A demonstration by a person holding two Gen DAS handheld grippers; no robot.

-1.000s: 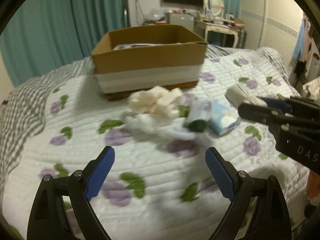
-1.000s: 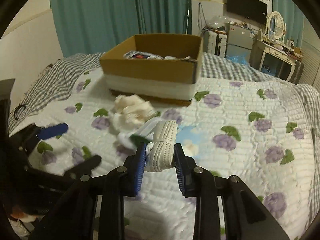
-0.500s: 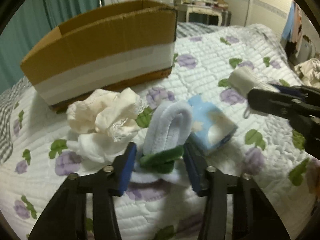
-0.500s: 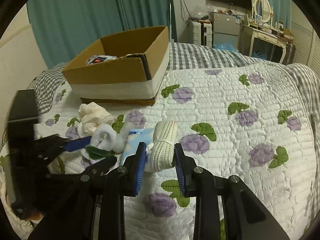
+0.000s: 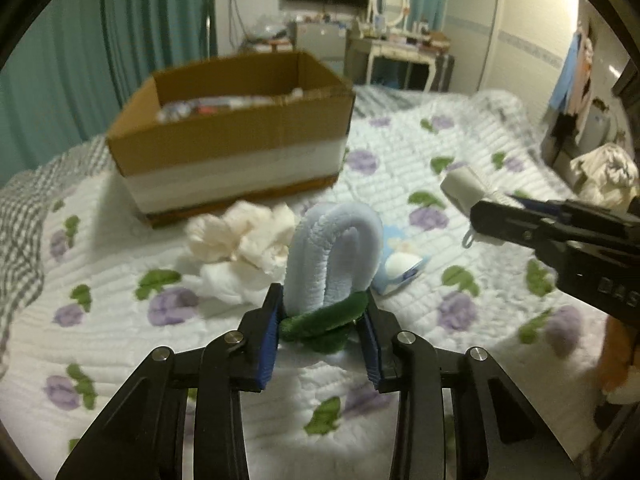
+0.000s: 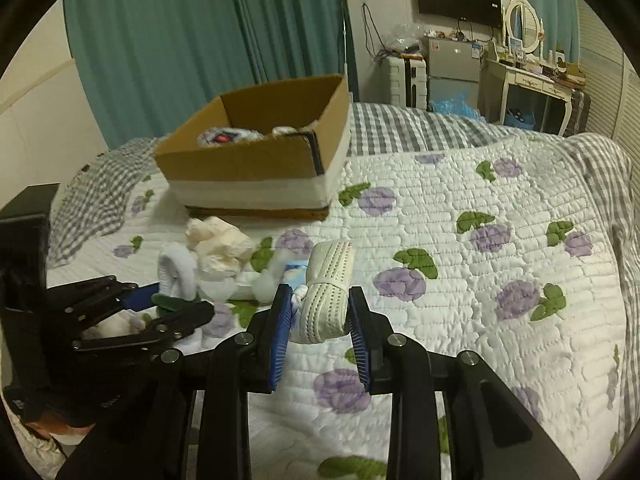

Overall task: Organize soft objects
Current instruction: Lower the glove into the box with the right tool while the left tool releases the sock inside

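Observation:
My left gripper point(image 5: 322, 312) is shut on a folded light-blue fluffy sock with a green cuff point(image 5: 334, 252), held above the quilt. My right gripper point(image 6: 320, 312) is shut on a rolled cream knit sock point(image 6: 326, 292); it also shows at the right of the left wrist view point(image 5: 460, 188). A cream and white pile of soft cloth point(image 5: 240, 244) and a light-blue packet point(image 5: 402, 268) lie on the bed in front of an open cardboard box point(image 5: 236, 148) that holds several items.
The bed has a white quilt with purple flowers point(image 6: 500, 280) over a grey checked sheet point(image 6: 400, 128). Teal curtains point(image 6: 200, 40) hang behind the box. A dresser, fridge and TV stand at the far wall.
My left gripper moved forward and closed on the blue-and-green sock, then lifted it off the pile. My right gripper kept hold of the cream sock and shifted slightly.

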